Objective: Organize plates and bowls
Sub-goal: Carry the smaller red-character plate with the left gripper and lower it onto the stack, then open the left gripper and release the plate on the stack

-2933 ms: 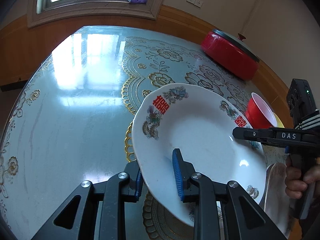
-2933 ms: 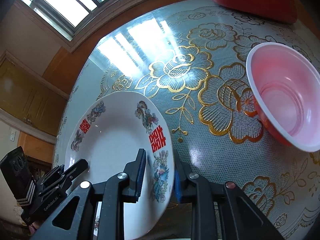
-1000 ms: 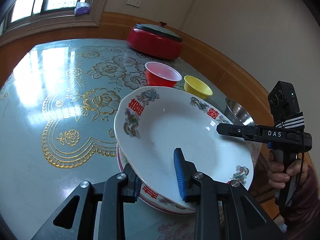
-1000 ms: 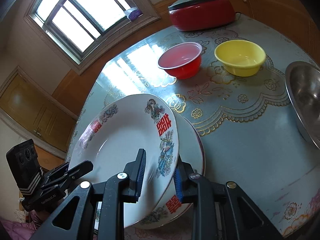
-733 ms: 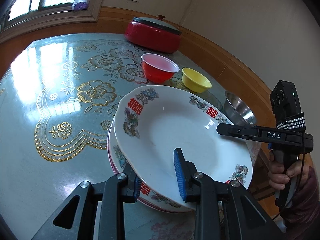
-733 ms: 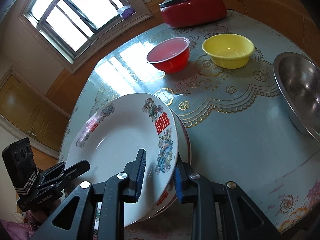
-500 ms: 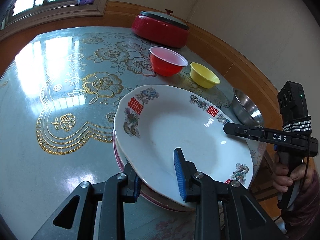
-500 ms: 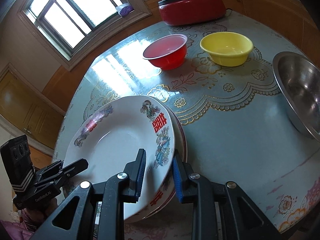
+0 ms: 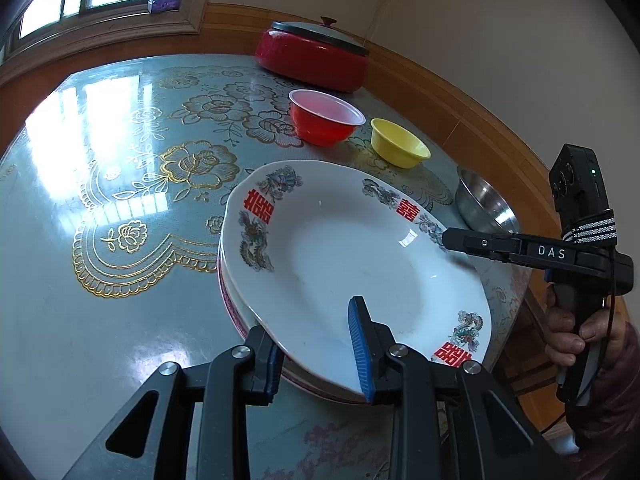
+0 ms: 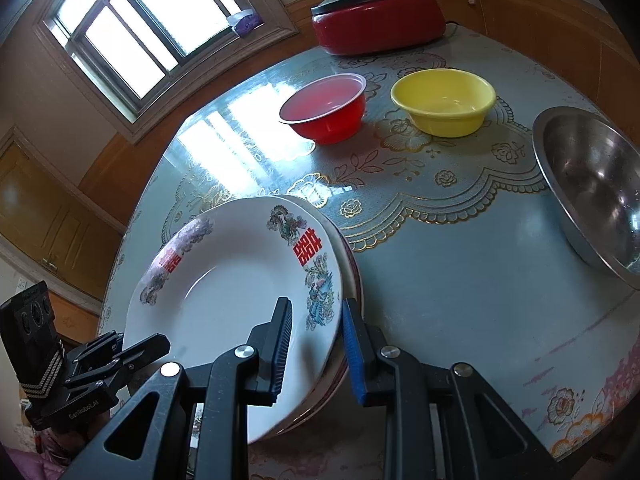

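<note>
White plate [image 9: 352, 256] on pink-rimmed plate [image 9: 234, 308] near table [image 9: 80, 320] front edge, left gripper [image 9: 316, 344] and right gripper [image 10: 316, 344] clamping opposite rims

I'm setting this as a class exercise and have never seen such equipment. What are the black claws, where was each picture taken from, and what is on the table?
No robot here: a person holds a two-finger gripper in each hand, each carrying a forward-looking camera. One picture looks along the left gripper, the other along the right gripper. Both are shut on opposite rims of one white patterned plate, which sits over a second plate. Also on the table: a red bowl, a yellow bowl, a steel bowl and a lidded red pot.
</note>
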Available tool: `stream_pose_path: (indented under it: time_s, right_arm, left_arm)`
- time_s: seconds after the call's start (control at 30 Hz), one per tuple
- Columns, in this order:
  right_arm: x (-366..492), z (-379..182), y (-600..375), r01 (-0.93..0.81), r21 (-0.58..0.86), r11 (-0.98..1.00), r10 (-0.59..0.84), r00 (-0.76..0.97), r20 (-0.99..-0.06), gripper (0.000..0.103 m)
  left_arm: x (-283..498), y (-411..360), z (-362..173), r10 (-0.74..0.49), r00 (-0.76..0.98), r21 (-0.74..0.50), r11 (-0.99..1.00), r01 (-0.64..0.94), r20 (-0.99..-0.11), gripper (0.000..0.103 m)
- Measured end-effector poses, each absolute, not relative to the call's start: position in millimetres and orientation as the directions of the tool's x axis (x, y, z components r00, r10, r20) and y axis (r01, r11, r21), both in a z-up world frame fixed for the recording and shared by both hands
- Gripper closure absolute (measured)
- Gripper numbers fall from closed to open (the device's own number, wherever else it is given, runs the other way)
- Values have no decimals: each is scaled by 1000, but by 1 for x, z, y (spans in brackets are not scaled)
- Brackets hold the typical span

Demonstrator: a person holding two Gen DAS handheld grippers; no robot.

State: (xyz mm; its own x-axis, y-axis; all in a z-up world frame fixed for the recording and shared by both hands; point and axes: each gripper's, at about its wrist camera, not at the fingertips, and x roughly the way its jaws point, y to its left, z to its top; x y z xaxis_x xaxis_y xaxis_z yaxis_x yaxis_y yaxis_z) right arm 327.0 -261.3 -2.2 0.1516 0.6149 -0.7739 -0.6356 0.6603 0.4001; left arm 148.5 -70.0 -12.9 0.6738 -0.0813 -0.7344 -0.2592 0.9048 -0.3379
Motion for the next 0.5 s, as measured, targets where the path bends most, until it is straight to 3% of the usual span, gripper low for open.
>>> stream_pose_path:
  time_s: [0.5]
  right_arm:
    - [306,-5,-241,-707,347,616,601,137,-787,77]
  left_arm:
    - [141,-71,-11,-91,683,-338,911,-238,-725,73]
